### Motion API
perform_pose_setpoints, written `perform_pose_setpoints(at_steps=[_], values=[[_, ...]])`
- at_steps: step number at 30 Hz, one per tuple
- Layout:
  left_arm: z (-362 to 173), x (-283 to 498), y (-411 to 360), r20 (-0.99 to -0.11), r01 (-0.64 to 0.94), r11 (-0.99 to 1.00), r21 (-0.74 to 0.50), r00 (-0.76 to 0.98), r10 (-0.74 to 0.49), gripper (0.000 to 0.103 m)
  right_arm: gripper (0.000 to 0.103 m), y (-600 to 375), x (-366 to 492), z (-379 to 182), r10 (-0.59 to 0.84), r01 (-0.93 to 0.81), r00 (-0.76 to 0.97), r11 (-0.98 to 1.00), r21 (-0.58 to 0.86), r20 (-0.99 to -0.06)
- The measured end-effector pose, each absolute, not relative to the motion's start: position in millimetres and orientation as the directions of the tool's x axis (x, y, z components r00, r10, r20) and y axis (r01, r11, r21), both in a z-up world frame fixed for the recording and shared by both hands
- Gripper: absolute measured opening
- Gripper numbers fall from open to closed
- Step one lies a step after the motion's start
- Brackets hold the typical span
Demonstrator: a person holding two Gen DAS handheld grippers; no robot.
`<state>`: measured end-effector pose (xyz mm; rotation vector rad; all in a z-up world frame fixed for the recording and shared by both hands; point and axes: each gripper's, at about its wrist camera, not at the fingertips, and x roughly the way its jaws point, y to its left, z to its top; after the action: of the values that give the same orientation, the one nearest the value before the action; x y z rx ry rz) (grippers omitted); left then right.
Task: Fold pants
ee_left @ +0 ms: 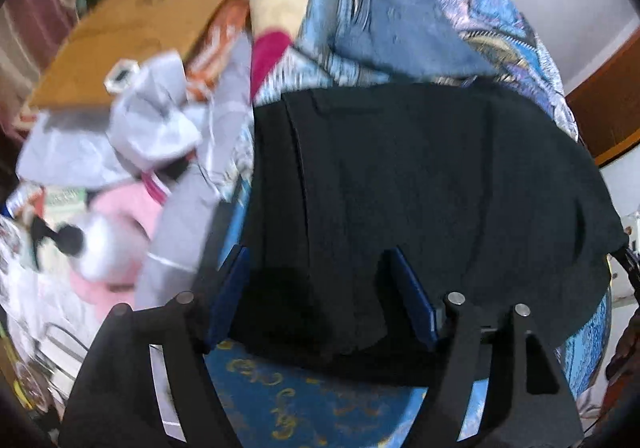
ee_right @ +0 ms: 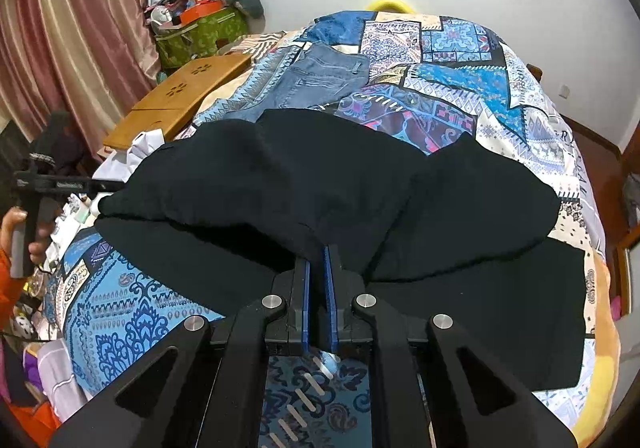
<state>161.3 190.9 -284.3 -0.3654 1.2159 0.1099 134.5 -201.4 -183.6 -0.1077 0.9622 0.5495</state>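
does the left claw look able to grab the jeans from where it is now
Probably not without moving. The left claw is open over the near edge of the black pants, and the jeans lie farther up the bed, beyond the pants. Nothing blocks the way; it would have to travel forward over them.

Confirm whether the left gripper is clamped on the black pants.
No: the left gripper is open, its fingers spread wide above the black pants.

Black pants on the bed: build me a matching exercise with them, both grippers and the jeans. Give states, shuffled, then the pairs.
Things:
1. black pants
2. blue jeans
3. left gripper
4. right gripper

States:
A. fingers wide apart
B. pinched in a gripper, bunched up
C. lying farther up the bedspread, untouched
D. shut on dark fabric

Pairs: 1-B, 2-C, 3-A, 4-D
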Motion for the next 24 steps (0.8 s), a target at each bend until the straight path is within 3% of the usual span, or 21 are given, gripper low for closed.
perform_pose_setpoints(at_steps=[3, 5, 7, 8, 9, 10, 15, 21, 24], values=[[-301, 161, 194, -0.922, -0.314, 0.898, -0.309, 0.331, -0.201, 0.071, 0.007, -201, 132, -188, 0.400, -0.491, 0.440, 0.857, 0.157, -0.804], [-301, 159, 194, -0.912, -0.317, 0.889, -0.331, 0.348, -0.216, 0.064, 0.007, -201, 131, -189, 0.400, -0.493, 0.439, 0.856, 0.156, -0.804], [-296, 157, 192, -0.905, -0.313, 0.888, -0.338, 0.367, -0.216, 0.025, 0.007, -201, 131, -189, 0.401, -0.496, 0.440, 0.855, 0.155, -0.803], [-292, 156, 192, -0.906, -0.314, 0.890, -0.330, 0.369, -0.205, 0.023, 0.007, -201, 131, -188, 0.401, -0.496, 0.442, 0.854, 0.154, -0.802], [-286, 155, 190, -0.906, -0.308, 0.899, -0.311, 0.381, -0.183, 0.005, 0.007, -201, 132, -187, 0.401, -0.497, 0.446, 0.855, 0.152, -0.800], [-282, 155, 190, -0.912, -0.306, 0.909, -0.283, 0.380, -0.156, 0.000, 0.007, -201, 131, -186, 0.402, -0.497, 0.450, 0.854, 0.150, -0.797], [-233, 146, 197, -0.881, -0.280, 0.944, -0.175, 0.473, -0.023, 0.000, 0.006, -206, 130, -166, 0.400, -0.496, 0.507, 0.860, 0.121, -0.764], [-210, 136, 214, -0.864, -0.259, 0.948, -0.183, 0.503, -0.029, 0.001, 0.006, -201, 130, -149, 0.399, -0.507, 0.538, 0.857, 0.092, -0.743], [-227, 137, 207, -0.886, -0.257, 0.955, -0.146, 0.463, -0.011, 0.024, 0.006, -198, 130, -155, 0.393, -0.505, 0.531, 0.858, 0.092, -0.750]])
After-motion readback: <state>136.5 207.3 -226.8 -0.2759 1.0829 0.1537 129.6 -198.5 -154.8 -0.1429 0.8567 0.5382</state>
